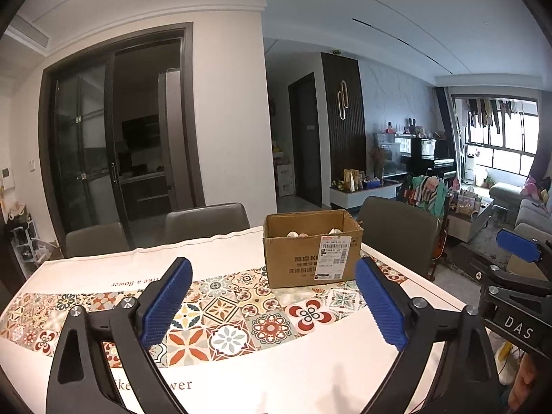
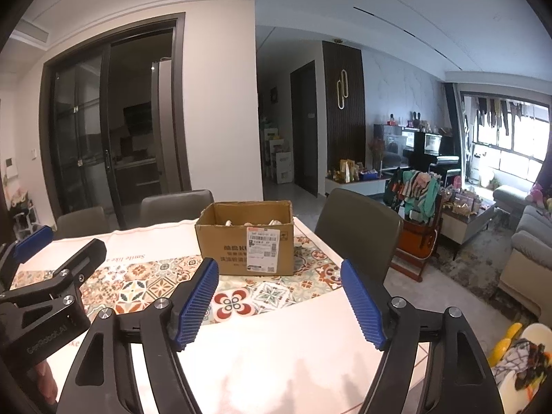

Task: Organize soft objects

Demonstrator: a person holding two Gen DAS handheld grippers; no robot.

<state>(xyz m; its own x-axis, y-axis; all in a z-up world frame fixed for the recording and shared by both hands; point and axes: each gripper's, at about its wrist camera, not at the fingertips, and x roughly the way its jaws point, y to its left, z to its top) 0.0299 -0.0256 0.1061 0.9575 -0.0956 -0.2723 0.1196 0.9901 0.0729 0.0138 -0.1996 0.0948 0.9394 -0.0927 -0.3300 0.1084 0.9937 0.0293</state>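
A dining table (image 1: pixel 348 376) spread with a white tablecloth (image 1: pixel 114 269), a broad band of multicoloured floral tile pattern (image 1: pixel 227 314) running across its middle; cursive lettering is printed along both edges of the band, partly cut off from view; an open brown cardboard box (image 1: pixel 303 258) stands directly on the cloth toward the far side, straddling the patterned band, a white shipping label (image 1: pixel 334 253) stuck on its near face; pale rounded items (image 2: pixel 248 223) show just above the box's rim, too small to identify; the near stretch of cloth is bare white.
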